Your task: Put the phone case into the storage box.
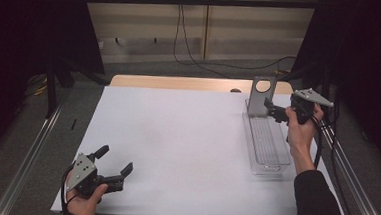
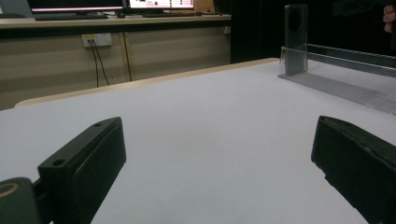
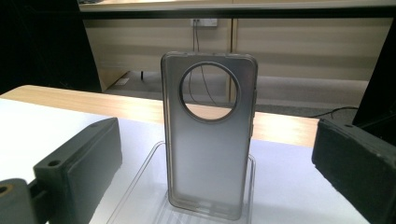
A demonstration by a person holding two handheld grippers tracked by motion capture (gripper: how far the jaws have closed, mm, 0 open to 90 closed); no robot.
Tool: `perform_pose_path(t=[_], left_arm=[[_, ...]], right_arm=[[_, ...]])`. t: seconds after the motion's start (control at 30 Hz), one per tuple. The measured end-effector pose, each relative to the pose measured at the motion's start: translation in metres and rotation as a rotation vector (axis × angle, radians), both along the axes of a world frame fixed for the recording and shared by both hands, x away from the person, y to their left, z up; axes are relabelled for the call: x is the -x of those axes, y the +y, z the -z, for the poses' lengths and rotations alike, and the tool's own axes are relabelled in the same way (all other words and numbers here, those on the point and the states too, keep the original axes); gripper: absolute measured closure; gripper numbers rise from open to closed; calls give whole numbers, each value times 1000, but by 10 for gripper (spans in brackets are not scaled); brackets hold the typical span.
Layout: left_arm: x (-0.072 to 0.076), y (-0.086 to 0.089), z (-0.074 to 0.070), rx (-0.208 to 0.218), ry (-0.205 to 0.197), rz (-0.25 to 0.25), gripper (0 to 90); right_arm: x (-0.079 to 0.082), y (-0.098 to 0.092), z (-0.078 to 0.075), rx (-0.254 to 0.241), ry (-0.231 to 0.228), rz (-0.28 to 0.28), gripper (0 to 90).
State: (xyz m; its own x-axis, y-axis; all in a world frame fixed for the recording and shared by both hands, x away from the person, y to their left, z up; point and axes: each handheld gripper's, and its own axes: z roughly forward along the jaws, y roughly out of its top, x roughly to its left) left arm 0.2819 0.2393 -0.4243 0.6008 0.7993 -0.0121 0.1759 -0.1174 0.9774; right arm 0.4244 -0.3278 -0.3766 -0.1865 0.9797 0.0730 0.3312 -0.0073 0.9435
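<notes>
Right gripper (image 1: 274, 110): held up at the far end of the clear tray, jaws spread wide and holding nothing; in its own view the two black jaws stand well apart with the phone case between them but farther off, not touched.
Right hand (image 1: 301, 125): wrapped round the gripper's body, just beside the tray's right wall, dark sleeve trailing back toward the near table edge.
Phone case (image 3: 208, 140): grey and translucent, with a big round camera hole near its top; it stands upright on its short end at the far end of the tray (leaning slightly back, as far as I can judge).
Clear tray (image 1: 267, 168): long and narrow, lying on the white table cover, running from the case back toward the person.
Left gripper (image 1: 115, 162): well apart from the tray, down at the near left corner of the cover, jaws splayed open with only bare cover between them.
Left hand (image 1: 85, 197): gripping it from below.
White cover (image 1: 176, 146): spread under the tray, a strip of wooden tabletop (image 1: 180, 83) showing beyond the tray's far end.
</notes>
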Motion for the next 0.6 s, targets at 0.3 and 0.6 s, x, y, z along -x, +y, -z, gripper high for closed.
perform_pose_path(t=[0.3,0.6], left_arm=[[1,-2,0,-1,-3,4,31],[1,-1,-1,1,-5,-2,31]], right_arm=[[16,-7,0,-1,-25,-34,9],[32,-15,5,-15,-32,-45,9]])
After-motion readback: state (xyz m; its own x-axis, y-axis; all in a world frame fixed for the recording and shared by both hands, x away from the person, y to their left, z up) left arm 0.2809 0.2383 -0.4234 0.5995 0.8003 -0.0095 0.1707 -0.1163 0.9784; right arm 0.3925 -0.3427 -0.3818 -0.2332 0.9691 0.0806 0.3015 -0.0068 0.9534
